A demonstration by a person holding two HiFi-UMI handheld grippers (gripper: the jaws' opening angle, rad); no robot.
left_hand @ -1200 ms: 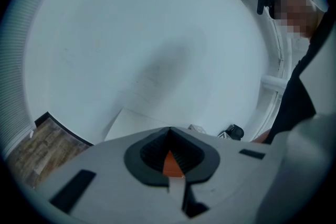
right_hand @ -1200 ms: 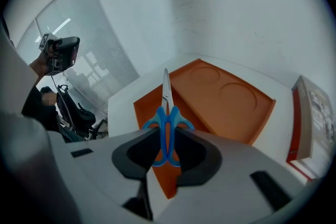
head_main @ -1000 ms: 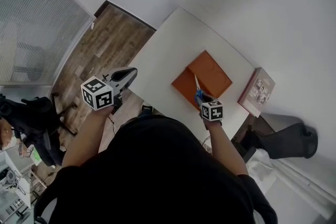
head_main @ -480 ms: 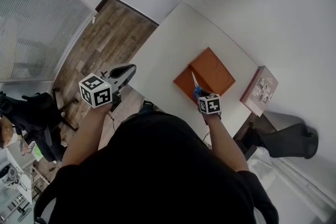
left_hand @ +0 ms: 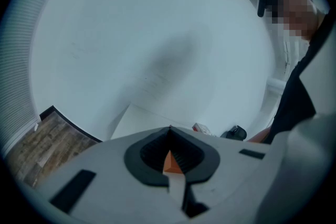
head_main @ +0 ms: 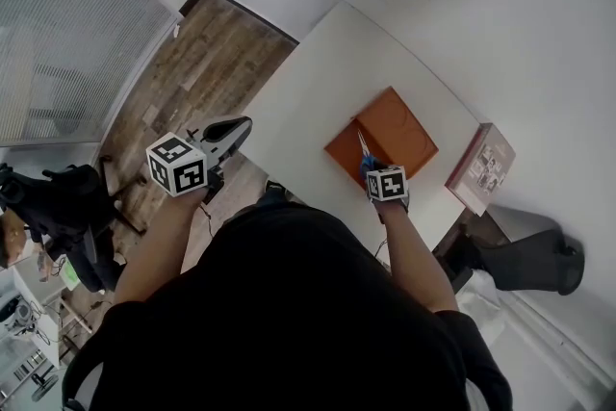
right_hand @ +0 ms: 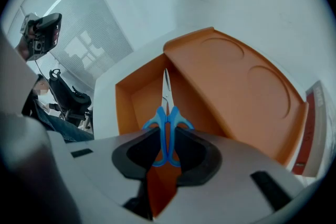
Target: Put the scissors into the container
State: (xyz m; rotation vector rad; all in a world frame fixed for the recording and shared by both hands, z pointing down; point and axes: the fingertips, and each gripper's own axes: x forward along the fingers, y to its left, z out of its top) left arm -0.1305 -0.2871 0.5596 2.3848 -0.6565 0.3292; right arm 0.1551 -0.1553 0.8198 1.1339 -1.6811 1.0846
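White desk (head_main: 318, 63) holds an orange box (right_hand: 137, 105) with its lid leaning open. My right tool (right_hand: 167, 139) is squeezed on the blue handles of the scissors (right_hand: 168, 115). The blades point into the box, just above it. I think this is the lowering step. Next I should go lower, then let go. My left tool (left_hand: 169, 149) is pinched together on nothing, well away from the box.

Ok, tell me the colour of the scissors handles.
The scissors handles are blue, clearest in the right gripper view.
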